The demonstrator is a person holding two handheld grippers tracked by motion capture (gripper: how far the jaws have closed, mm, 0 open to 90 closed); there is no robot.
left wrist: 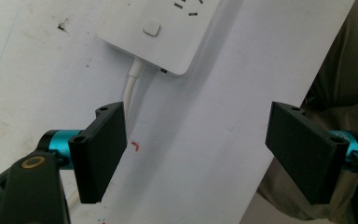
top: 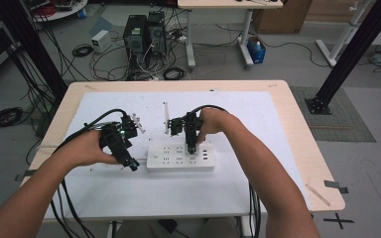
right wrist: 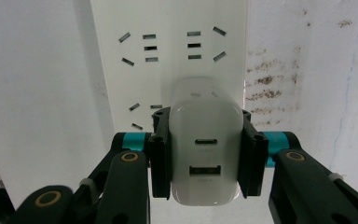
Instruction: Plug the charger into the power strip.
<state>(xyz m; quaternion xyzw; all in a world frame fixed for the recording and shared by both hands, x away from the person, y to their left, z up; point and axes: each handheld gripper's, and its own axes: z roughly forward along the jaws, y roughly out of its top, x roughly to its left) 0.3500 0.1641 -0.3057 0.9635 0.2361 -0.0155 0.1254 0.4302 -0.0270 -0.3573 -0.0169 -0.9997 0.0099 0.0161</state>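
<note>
Item: white USB charger, small, rigid, smooth-sided, likely light, was clamped by its flat flanks in the right tongs over the power strip on the desk; left tongs stood wide, empty.

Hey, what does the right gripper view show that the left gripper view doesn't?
Right gripper view alone: the right gripper clamped on a white two-port USB charger block above the strip's socket slots.

Left gripper view alone: the left gripper with jaws wide apart and nothing between them, the strip's square button, its white cord, and a small red mark.

Both: the white plastic power strip on the white table mat.
</note>
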